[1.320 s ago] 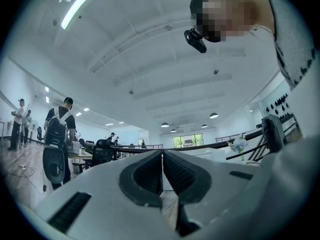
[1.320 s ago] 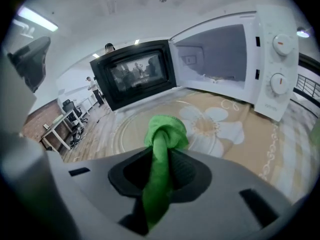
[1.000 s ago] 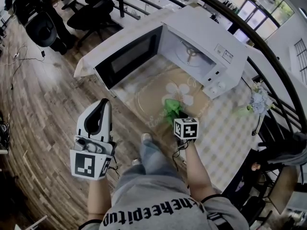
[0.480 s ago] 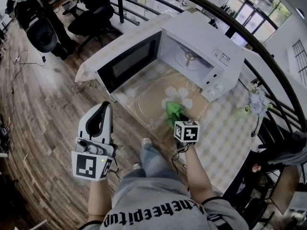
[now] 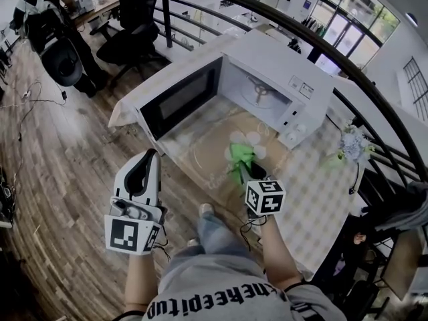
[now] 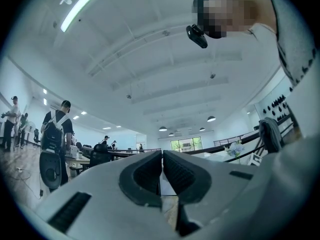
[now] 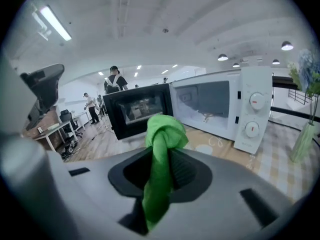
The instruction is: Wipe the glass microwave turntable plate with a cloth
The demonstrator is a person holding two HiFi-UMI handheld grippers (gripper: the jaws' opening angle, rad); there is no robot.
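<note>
The clear glass turntable plate (image 5: 210, 144) lies flat on the patterned tablecloth in front of the open microwave (image 5: 274, 79). My right gripper (image 5: 247, 171) is shut on a green cloth (image 5: 240, 155), which hangs onto the plate's near right part. In the right gripper view the green cloth (image 7: 161, 151) is bunched between the jaws of the right gripper (image 7: 167, 159); the plate itself is hard to make out there. My left gripper (image 5: 150, 158) is held off the table's left edge, over the wooden floor. The left gripper (image 6: 162, 159) is shut on nothing and points up and away.
The microwave door (image 5: 180, 97) swings open to the left, and the roller ring (image 5: 257, 89) shows inside. A vase of flowers (image 5: 351, 142) stands at the table's right, near a black railing. A person (image 5: 47, 19) and an office chair (image 5: 130, 25) are at the back left.
The right gripper has slid the cloth a little across the plate, toward the microwave. The head camera has shifted slightly. The left gripper stays shut beside the table.
</note>
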